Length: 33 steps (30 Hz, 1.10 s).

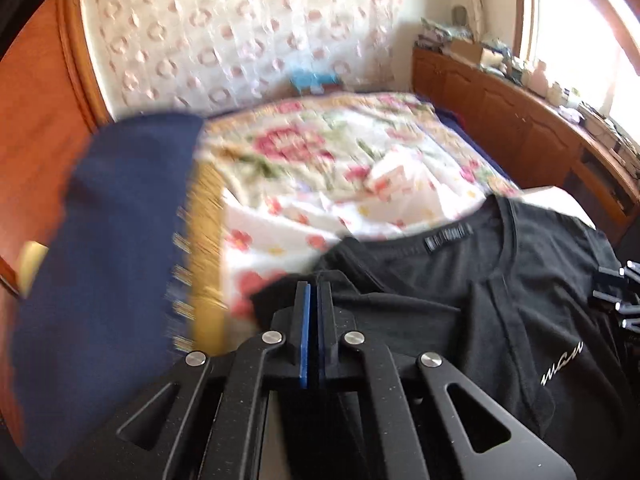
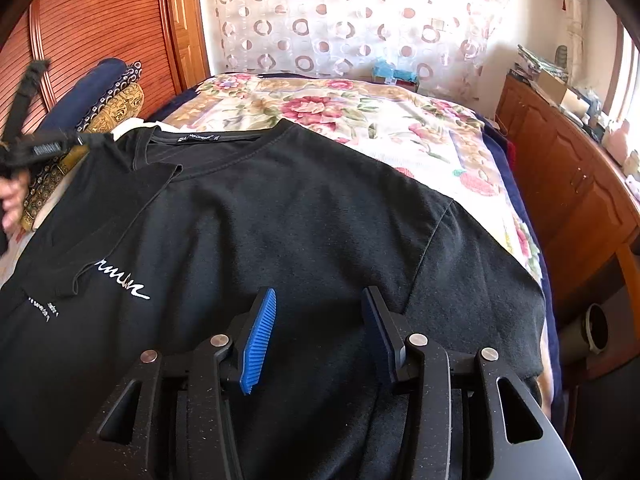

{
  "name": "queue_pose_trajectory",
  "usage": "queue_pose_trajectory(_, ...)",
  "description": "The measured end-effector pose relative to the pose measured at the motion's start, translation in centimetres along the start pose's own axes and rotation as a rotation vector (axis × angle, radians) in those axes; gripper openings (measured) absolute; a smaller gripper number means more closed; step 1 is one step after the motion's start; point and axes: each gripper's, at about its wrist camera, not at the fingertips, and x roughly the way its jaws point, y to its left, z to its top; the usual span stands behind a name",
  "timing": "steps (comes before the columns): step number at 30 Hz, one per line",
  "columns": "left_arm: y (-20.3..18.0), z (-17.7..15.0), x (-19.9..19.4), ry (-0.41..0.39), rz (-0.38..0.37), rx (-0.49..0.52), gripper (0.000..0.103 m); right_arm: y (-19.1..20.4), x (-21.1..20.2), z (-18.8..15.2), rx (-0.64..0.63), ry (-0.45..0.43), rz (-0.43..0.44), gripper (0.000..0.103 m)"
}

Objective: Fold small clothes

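- Daylight, bright. Source is the window at upper right of my left view; it's blown out to white.
- Left view smeared by motion blur: curtain and bedspread soft, worst at left edge.
- Right view sharp.
- Black T-shirt underexposed, folds barely readable.
- Fisheye bends both frames; dark vignette in the corners.

T-shirt lies on the bed; cabinet at right.
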Motion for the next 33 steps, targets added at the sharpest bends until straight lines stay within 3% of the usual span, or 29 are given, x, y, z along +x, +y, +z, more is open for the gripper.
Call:
queue_pose_trajectory(3, 1.5, 1.2, -1.0, -0.029, 0.088, 0.013, 0.003, -0.1, -0.1, 0.0, -0.001, 0.000, 0.001, 0.047)
queue_pose_trajectory(6, 3.3, 1.4, -1.1, -0.020, 0.126, 0.000, 0.003, 0.0, 0.0, 0.0, -0.002, 0.001, -0.002, 0.048)
queue_pose_trajectory(14, 4.1, 0.9, -1.4, -0.034, 0.094, -0.032, 0.004, 0.0, 0.0, 0.0, -0.003, 0.001, -0.002, 0.049)
queue_pose_trajectory(17, 4.0, 0.7, -2.1, -0.036, 0.083, -0.039, 0.013, 0.0, 0.0, 0.0, -0.004, 0.001, -0.002, 0.049)
queue_pose_trajectory(20, 3.3, 0.2, -3.8, -0.074, 0.018, -0.049, 0.023, 0.0, 0.0, 0.0, -0.004, 0.001, -0.004, 0.049)
queue_pose_trajectory(23, 2.2, -0.6, -5.3, -0.108, -0.027, -0.032, 0.039, -0.1, 0.0, 0.0, -0.005, 0.001, -0.005, 0.050)
queue_pose_trajectory(26, 0.8, -1.4, -5.9, -0.109, -0.071, -0.018, 0.046, -0.1, 0.0, 0.0, -0.006, 0.001, -0.005, 0.050)
queue_pose_trajectory(28, 0.1, -2.0, -6.3, -0.113, -0.106, -0.018, 0.072, -0.1, 0.0, 0.0, -0.006, 0.001, -0.005, 0.051)
queue_pose_trajectory(30, -0.7, -2.8, -6.5, -0.115, -0.146, -0.018, 0.079, -0.1, 0.0, 0.0, -0.006, 0.002, -0.009, 0.052)
queue_pose_trajectory(33, -1.8, -3.9, -6.4, -0.098, -0.169, -0.013, 0.079, -0.1, 0.0, -0.1, -0.007, 0.002, -0.015, 0.053)
